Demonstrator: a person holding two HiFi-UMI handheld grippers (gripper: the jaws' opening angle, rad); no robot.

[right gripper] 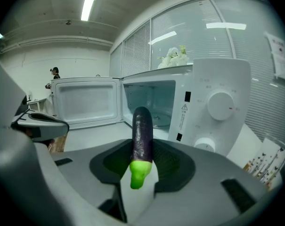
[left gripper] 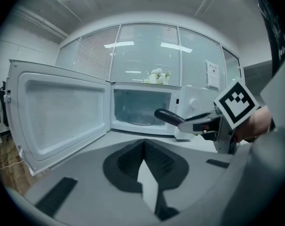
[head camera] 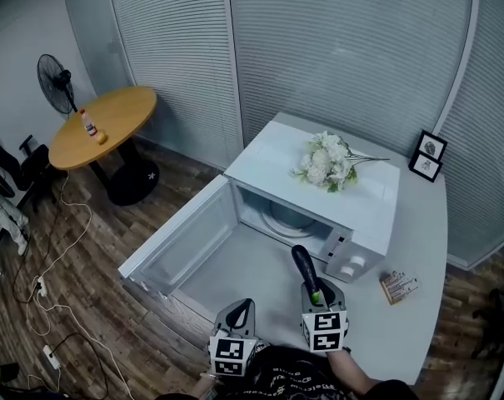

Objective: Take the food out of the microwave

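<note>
Nearest, at 7 o'clock in head view: left gripper [head camera: 245, 307], jaws together on nothing, idle. Beside it at 5 o'clock: right gripper [head camera: 316, 297], clamped on eggplant [head camera: 305, 269] near the green stem end. Purple body juts toward 12 o'clock, outside microwave [head camera: 364, 211], just before the open cavity. Likely a light, stiff, smooth toy. Slippery skin, so better gripped across the thick middle than on the tapering stem.
</note>
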